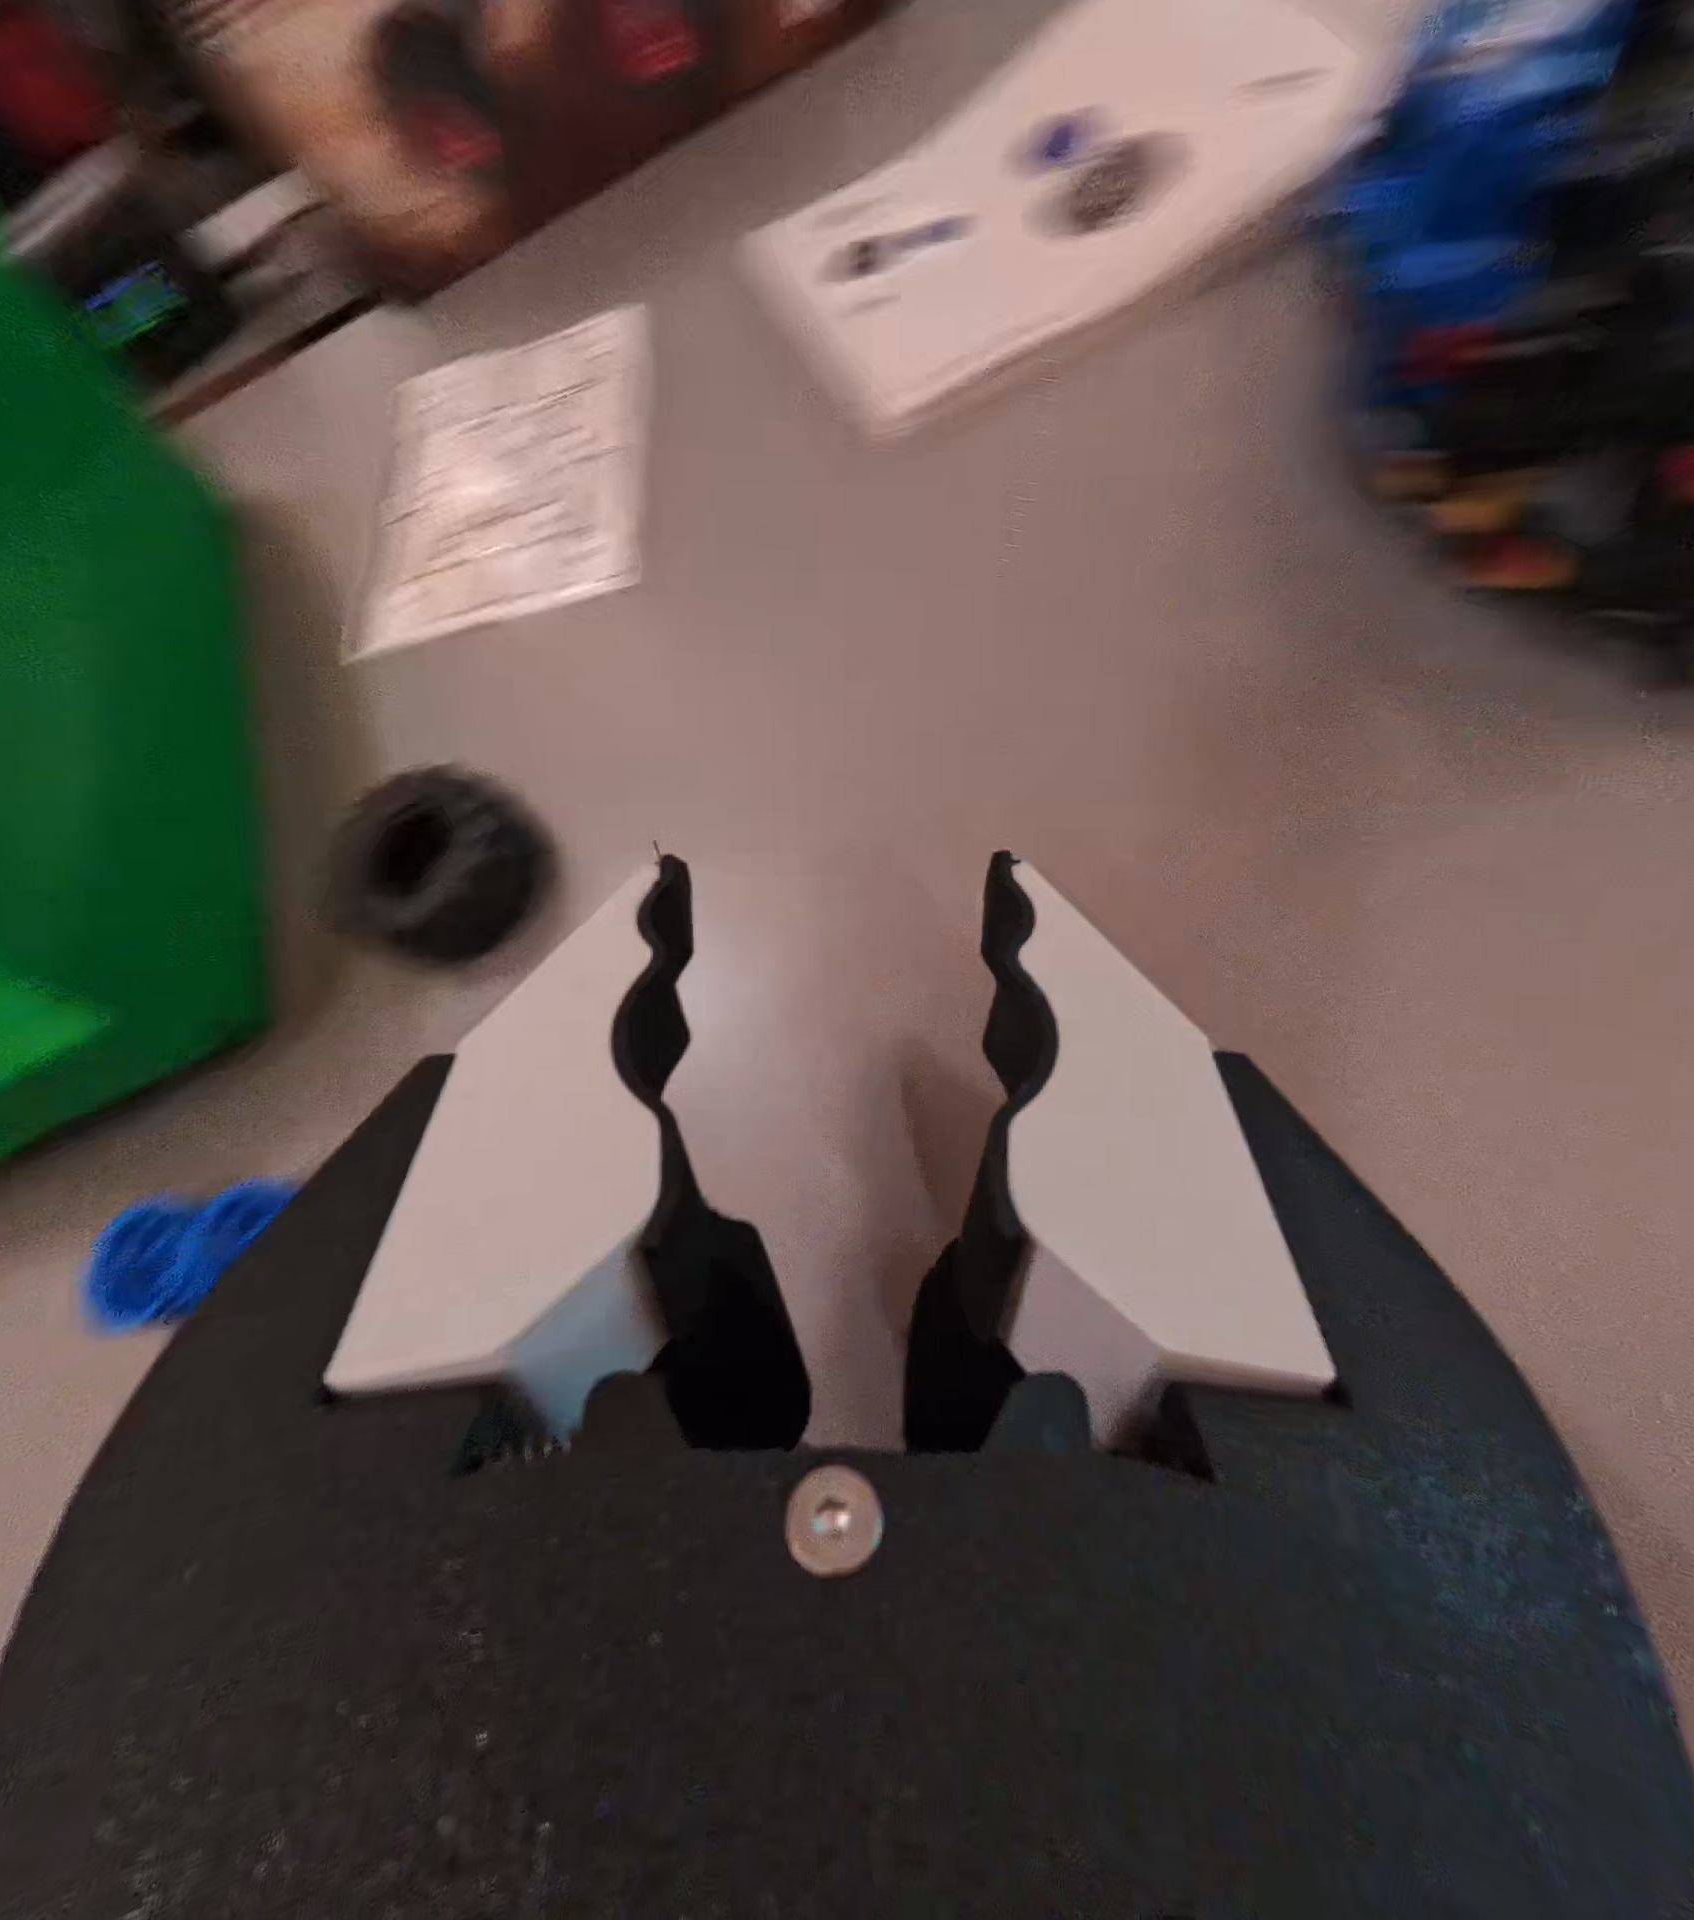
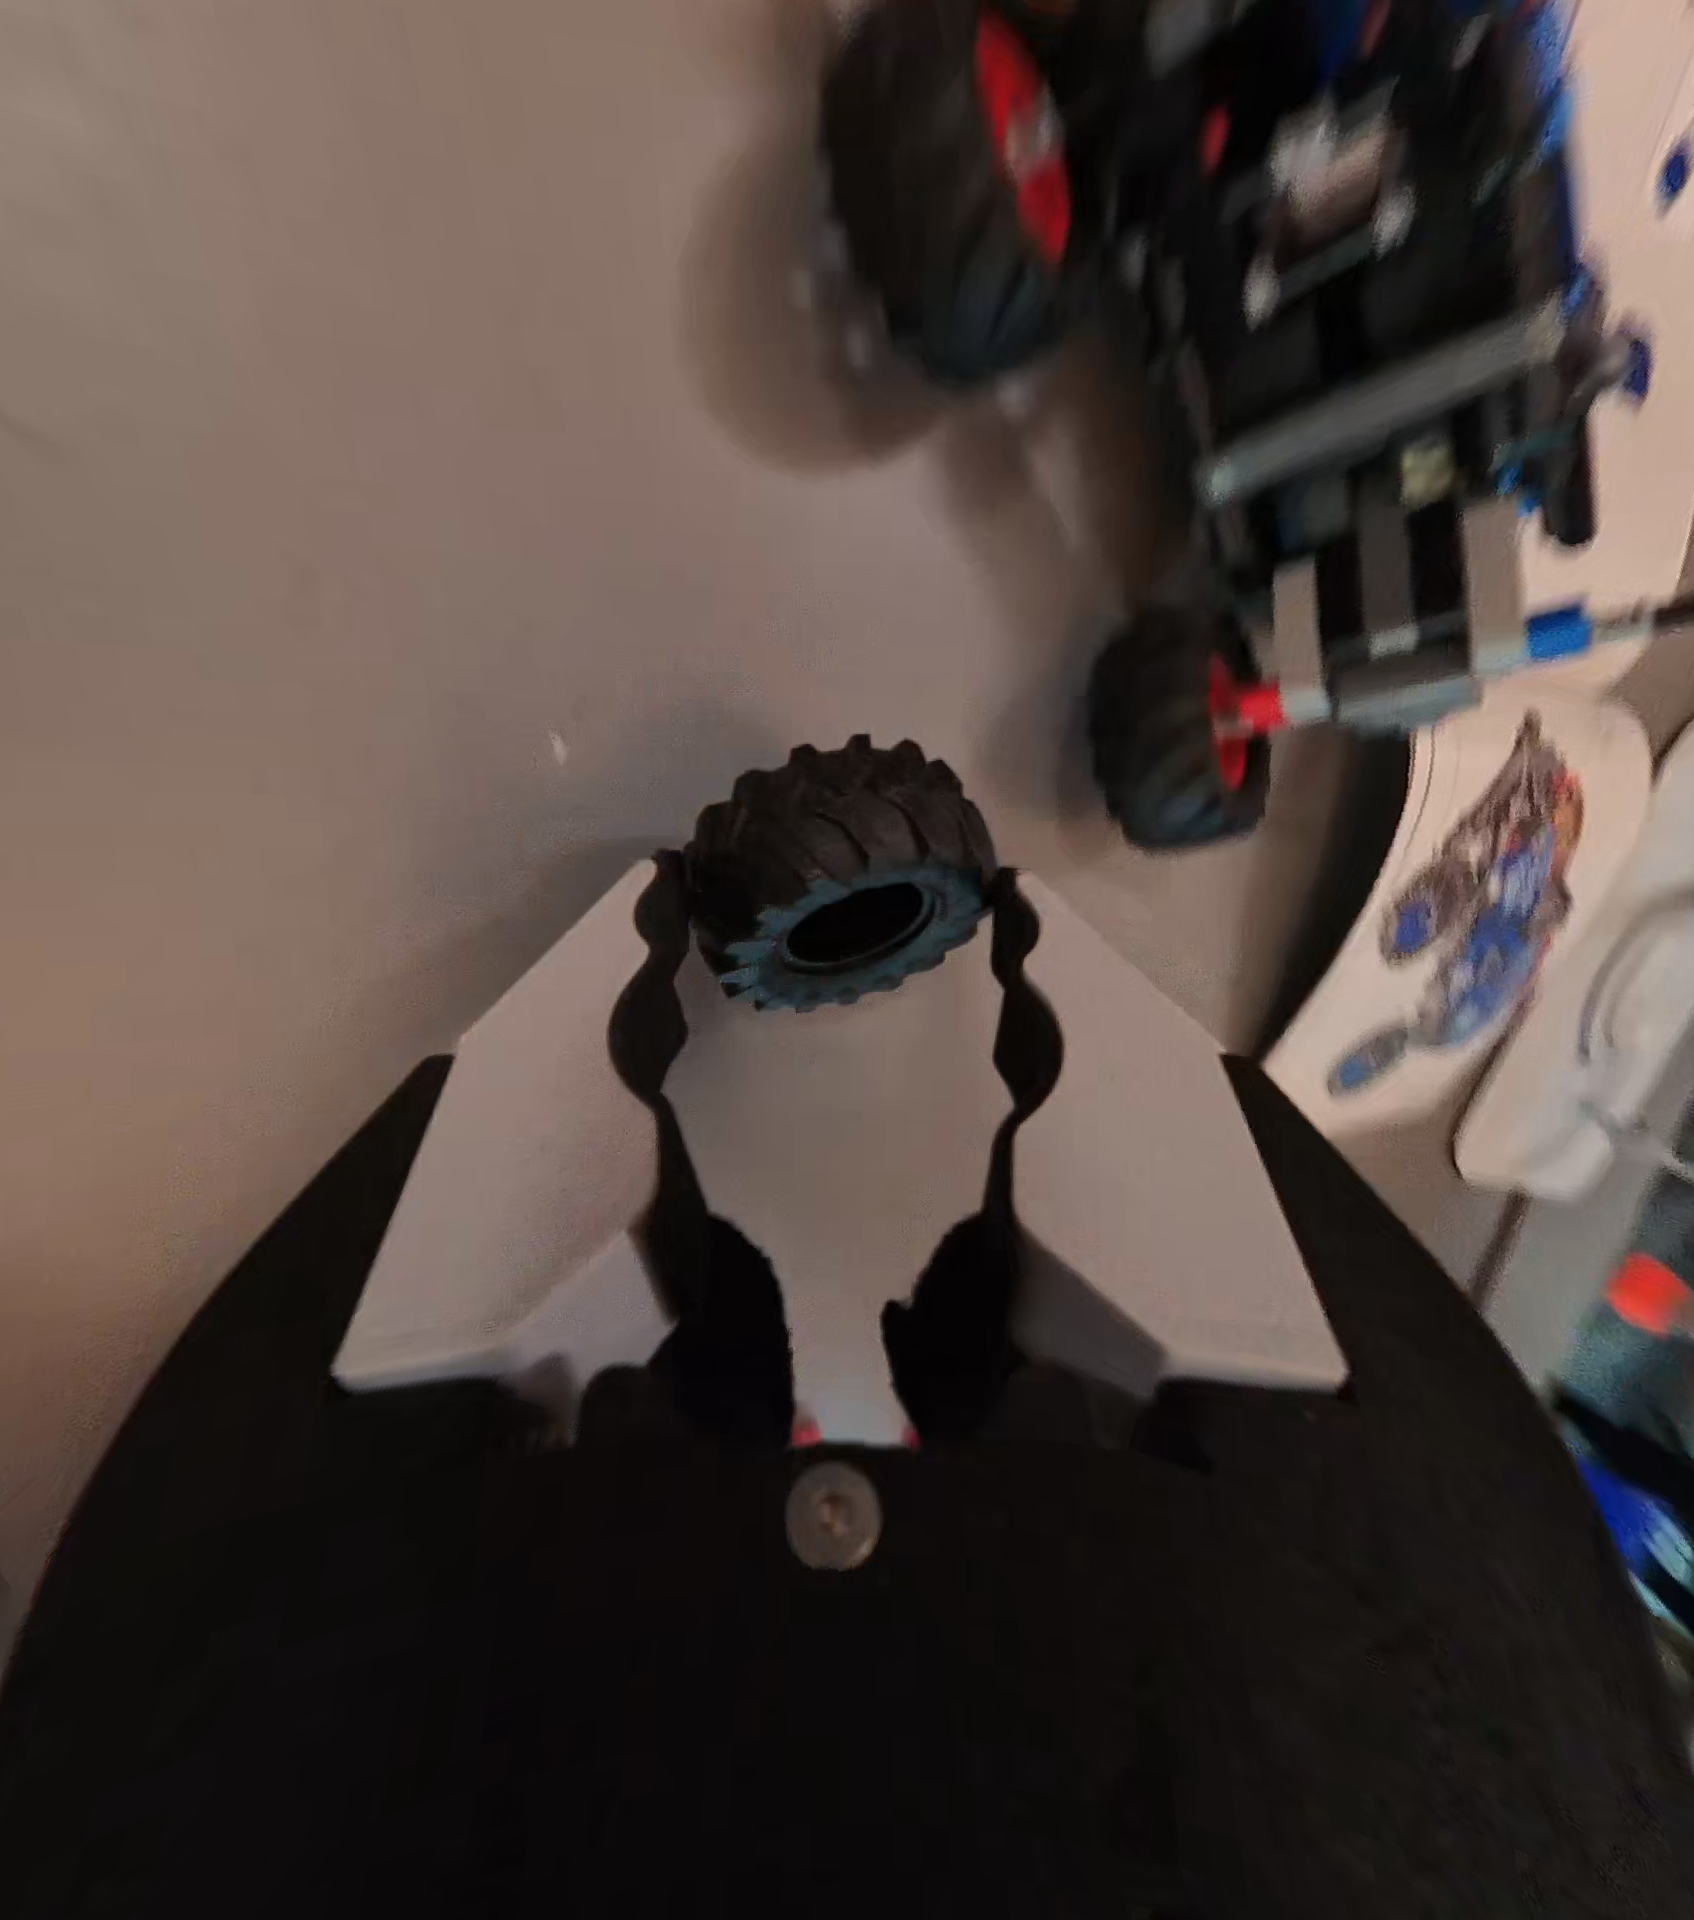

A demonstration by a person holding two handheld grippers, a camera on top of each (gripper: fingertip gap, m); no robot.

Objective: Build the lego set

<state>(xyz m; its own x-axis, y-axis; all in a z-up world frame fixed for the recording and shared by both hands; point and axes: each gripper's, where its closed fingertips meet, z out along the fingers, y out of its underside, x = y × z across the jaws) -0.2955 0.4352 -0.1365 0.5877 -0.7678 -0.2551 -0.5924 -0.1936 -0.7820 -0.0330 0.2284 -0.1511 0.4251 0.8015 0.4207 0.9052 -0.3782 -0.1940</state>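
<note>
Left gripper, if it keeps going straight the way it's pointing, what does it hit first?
Probably nothing but bare table. The left gripper is open and empty; the loose tyre lies left of its line, and the printed sheet sits farther ahead, also left. Blur makes depth uncertain.

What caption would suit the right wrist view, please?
Right tool grips a black tyre near the partly built truck.

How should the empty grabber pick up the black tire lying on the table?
The tire lies loose, its hole facing the left gripper. Probably best to swing left and pinch across the round tread, one finger on each side, since the knobby rubber gives grip. Blur hides finer detail.
</note>
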